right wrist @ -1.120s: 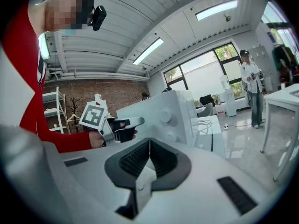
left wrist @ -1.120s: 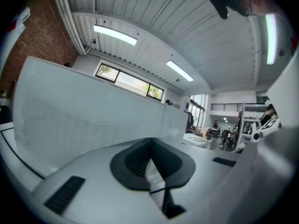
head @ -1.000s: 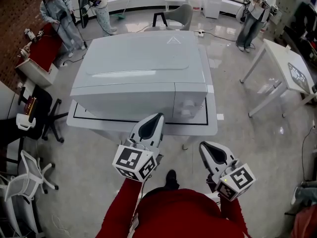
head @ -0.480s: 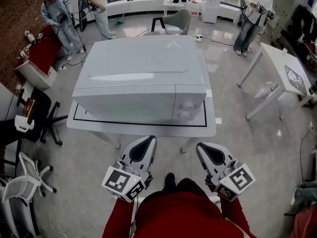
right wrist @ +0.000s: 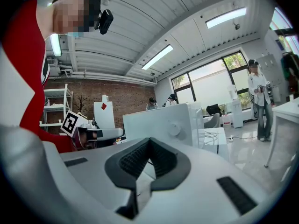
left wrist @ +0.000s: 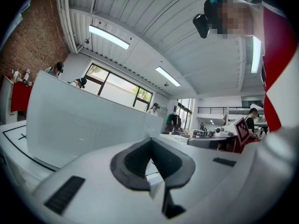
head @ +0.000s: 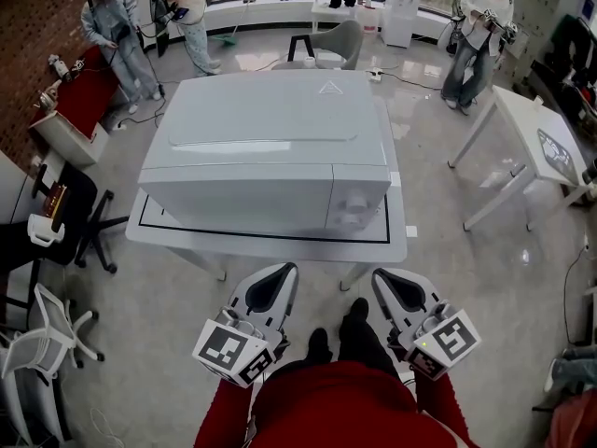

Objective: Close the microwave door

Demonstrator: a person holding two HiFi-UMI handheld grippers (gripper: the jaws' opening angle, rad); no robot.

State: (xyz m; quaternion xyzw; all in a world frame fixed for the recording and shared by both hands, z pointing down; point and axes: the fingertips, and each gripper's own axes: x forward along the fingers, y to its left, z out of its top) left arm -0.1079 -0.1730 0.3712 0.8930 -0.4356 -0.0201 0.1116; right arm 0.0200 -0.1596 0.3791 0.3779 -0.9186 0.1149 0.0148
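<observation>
White microwave (head: 266,157), door shut, on a table (head: 398,239) at centre. Below, apart from it, left gripper (head: 280,273) and right gripper (head: 386,279), jaws pressed together. Office chair (head: 54,332) lower left.

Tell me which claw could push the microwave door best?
Left, probably. The left claw points at the big white boxy microwave's door; the right claw faces its knob panel. The door already looks shut.

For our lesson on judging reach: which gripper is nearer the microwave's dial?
Right. In the head view the right gripper sits just below and slightly right of the dial, pointing toward it. The left gripper is farther off, to the dial's lower left.
</observation>
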